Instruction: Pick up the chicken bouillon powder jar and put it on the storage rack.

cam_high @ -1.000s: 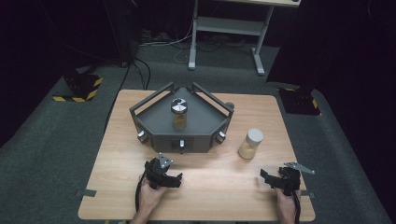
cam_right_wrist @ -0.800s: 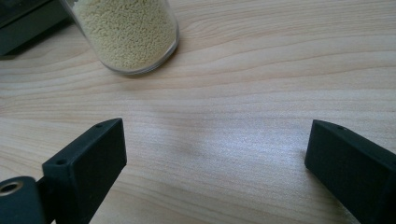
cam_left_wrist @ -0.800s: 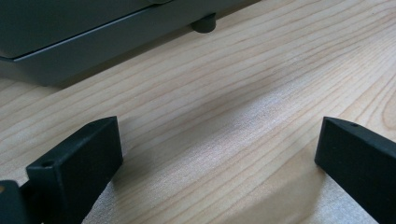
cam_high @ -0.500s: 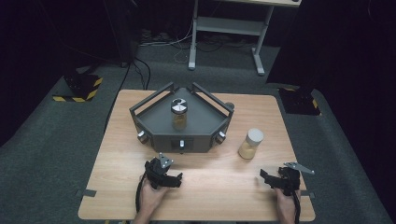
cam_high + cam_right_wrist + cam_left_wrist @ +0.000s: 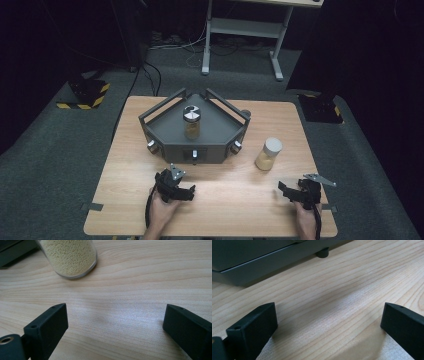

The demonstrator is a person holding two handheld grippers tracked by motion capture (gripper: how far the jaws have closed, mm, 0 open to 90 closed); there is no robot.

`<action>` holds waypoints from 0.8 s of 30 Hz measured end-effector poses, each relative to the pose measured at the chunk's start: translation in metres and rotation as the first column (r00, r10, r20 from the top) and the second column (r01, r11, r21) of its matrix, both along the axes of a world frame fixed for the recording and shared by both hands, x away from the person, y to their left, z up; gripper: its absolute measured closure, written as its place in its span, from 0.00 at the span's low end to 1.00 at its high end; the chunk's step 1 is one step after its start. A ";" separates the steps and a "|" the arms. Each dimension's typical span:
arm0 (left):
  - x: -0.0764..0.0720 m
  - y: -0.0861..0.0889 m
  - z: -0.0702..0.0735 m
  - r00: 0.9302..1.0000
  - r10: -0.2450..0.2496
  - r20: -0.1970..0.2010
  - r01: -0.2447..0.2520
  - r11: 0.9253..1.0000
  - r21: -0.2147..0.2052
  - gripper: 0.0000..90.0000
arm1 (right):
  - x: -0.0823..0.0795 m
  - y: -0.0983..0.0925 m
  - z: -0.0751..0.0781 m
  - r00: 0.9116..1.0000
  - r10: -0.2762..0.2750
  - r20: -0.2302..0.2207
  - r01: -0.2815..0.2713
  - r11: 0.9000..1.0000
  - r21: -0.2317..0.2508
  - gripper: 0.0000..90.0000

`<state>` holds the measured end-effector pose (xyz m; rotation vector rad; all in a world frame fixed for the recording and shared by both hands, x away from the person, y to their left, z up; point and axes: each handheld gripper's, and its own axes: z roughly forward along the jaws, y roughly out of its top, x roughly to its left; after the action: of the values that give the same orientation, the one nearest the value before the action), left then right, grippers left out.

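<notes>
High view: a person's two hands rest at the near edge of a wooden counter (image 5: pixel 215 200), each holding a black two-jaw tool. At the left, the left tool (image 5: pixel 187 192) lies near the near edge, just in front of a dark grey angular tray stand (image 5: pixel 220 135) that occupies the middle of the counter toward its far edge. A jar with a silver lid (image 5: pixel 192 121) stands upright inside that stand. Right of the stand, apart from it, a clear jar of pale yellow grains (image 5: pixel 268 154) with a light cap stands upright on the bare wood, toward the right edge. Nearer the near right corner, the right tool (image 5: pixel 283 189) lies pointing leftward, well short of the grain jar. Left gripper view: the left tool (image 5: pixel 327 322) has its jaws spread wide with nothing between them but wood grain, the stand's base (image 5: pixel 262 262) just ahead. Right gripper view: the right tool (image 5: pixel 115 322) is likewise spread wide and holds nothing, with the grain jar (image 5: pixel 69 257) ahead and to its left.
</notes>
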<state>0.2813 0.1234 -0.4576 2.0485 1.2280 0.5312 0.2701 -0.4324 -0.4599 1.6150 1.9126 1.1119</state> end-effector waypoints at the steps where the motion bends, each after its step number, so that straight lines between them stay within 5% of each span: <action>1: 0.000 0.000 0.000 1.000 0.002 0.000 -0.002 1.000 -0.002 0.01 | 0.000 0.000 0.000 1.000 0.000 -0.001 0.000 1.000 0.001 0.06; 11: 0.000 0.000 0.000 1.000 0.002 0.001 -0.002 1.000 -0.001 0.01 | 0.000 0.004 0.001 1.000 -0.005 -0.001 0.005 1.000 -0.022 0.04; 24: 0.000 0.000 0.000 1.000 0.003 0.001 -0.003 1.000 -0.002 0.01 | -0.002 0.020 0.005 0.998 0.062 -0.007 -0.063 0.994 -0.086 0.04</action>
<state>0.2815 0.1235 -0.4577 2.0454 1.2303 0.5325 0.2677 -0.4121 -0.4546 1.5221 1.9980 1.0355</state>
